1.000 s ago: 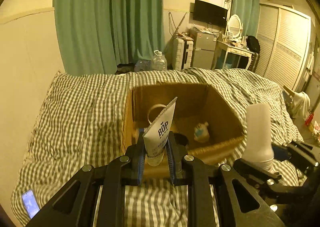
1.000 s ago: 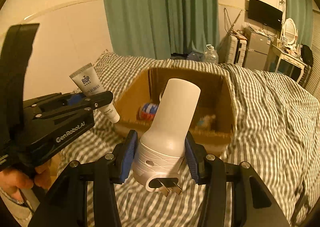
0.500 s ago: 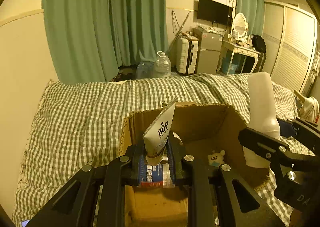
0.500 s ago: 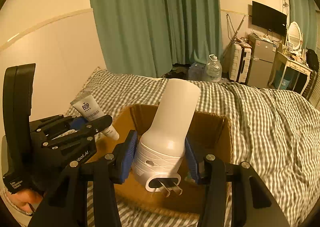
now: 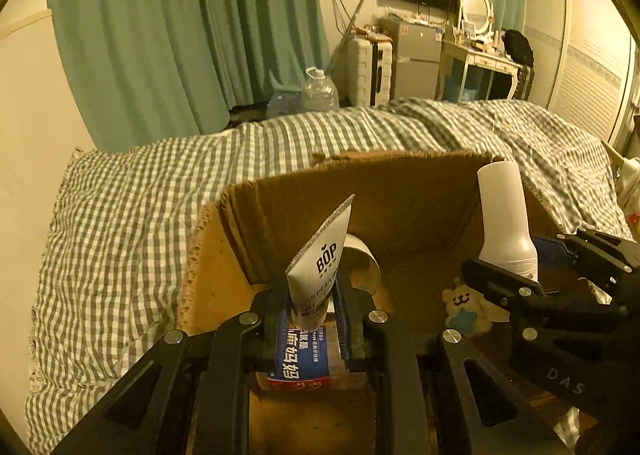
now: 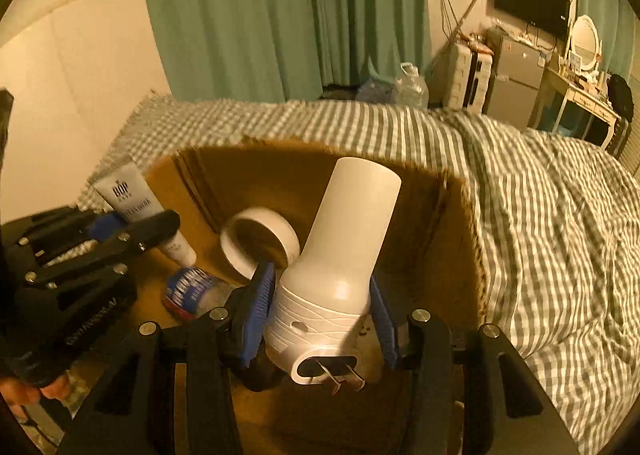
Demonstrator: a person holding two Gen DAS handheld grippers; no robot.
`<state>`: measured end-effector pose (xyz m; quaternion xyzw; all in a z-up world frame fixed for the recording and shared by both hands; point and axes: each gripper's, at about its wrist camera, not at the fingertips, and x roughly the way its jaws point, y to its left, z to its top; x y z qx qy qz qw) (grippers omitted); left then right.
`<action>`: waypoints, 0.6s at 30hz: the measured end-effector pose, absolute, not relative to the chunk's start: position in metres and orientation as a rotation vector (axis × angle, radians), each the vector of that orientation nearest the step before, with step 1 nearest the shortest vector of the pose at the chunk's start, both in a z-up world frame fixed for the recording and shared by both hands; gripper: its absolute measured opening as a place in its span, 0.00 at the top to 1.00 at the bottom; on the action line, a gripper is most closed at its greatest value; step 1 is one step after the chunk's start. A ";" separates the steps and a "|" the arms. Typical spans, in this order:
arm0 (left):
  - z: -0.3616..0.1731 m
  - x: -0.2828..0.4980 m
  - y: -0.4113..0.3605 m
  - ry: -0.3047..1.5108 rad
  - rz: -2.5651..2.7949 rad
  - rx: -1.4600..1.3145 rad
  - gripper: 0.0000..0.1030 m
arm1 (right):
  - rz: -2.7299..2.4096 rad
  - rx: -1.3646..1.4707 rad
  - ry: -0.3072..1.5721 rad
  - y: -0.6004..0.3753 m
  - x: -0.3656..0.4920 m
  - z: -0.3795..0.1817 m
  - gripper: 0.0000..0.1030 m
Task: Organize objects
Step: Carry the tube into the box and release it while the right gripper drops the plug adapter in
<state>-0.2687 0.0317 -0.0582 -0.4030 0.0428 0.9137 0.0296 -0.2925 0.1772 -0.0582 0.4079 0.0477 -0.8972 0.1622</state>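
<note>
My left gripper [image 5: 311,307] is shut on a white BOP tube [image 5: 320,271], cap end down, held over the open cardboard box [image 5: 224,247]. My right gripper [image 6: 322,303] is shut on a white plug-in night light [image 6: 340,247] with its plug prongs toward the camera, also over the box. Each gripper shows in the other's view: the night light [image 5: 505,223] on the right, the tube [image 6: 132,199] on the left. In the box lie a blue-labelled bottle [image 5: 300,359], a white tape ring [image 6: 260,243] and a small bear toy [image 5: 466,305].
The box sits on a bed with a green checked cover [image 5: 120,223]. Green curtains [image 5: 180,35], a water jug [image 5: 318,93], a suitcase, a small fridge and a dressing table stand behind the bed. A wall runs along the left.
Both grippers have moved forward and down, from in front of the box to over its inside. Both keep their hold on the tube and the night light.
</note>
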 end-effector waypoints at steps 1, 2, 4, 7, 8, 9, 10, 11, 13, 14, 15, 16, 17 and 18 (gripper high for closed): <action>-0.060 -0.270 0.032 0.131 2.811 -1.254 0.81 | -2.562 1.170 0.137 0.178 -0.293 -0.061 0.55; -0.062 -0.271 0.033 0.133 2.805 -1.264 0.81 | -2.564 1.172 0.144 0.178 -0.293 -0.064 0.55; -0.064 -0.273 0.034 0.150 2.796 -1.281 0.81 | -2.566 1.171 0.150 0.178 -0.292 -0.063 0.55; -0.066 -0.274 0.036 0.171 2.787 -1.291 0.81 | -2.560 1.179 0.166 0.178 -0.293 -0.066 0.55; -0.068 -0.274 0.036 0.172 2.789 -1.294 0.81 | -2.561 1.179 0.172 0.178 -0.295 -0.066 0.55; -0.068 -0.274 0.036 0.171 2.789 -1.298 0.81 | -2.563 1.178 0.175 0.178 -0.295 -0.066 0.55; -0.069 -0.274 0.035 0.164 2.790 -1.304 0.81 | -2.564 1.179 0.174 0.178 -0.294 -0.066 0.55; -0.069 -0.273 0.035 0.159 2.791 -1.307 0.81 | -2.564 1.179 0.169 0.179 -0.294 -0.066 0.55; -0.070 -0.273 0.035 0.153 2.790 -1.314 0.81 | -2.565 1.181 0.162 0.179 -0.296 -0.066 0.55; -0.070 -0.274 0.034 0.154 2.789 -1.317 0.81 | -2.565 1.181 0.158 0.179 -0.296 -0.066 0.55; -0.070 -0.273 0.033 0.154 2.790 -1.319 0.81 | -2.565 1.180 0.150 0.179 -0.297 -0.065 0.55; -0.070 -0.273 0.033 0.154 2.789 -1.320 0.79 | -2.566 1.180 0.144 0.180 -0.297 -0.065 0.55; -0.070 -0.273 0.033 0.155 2.788 -1.321 0.78 | -2.568 1.180 0.137 0.180 -0.298 -0.065 0.55; -0.070 -0.273 0.032 0.156 2.788 -1.321 0.77 | -2.569 1.180 0.126 0.181 -0.298 -0.064 0.55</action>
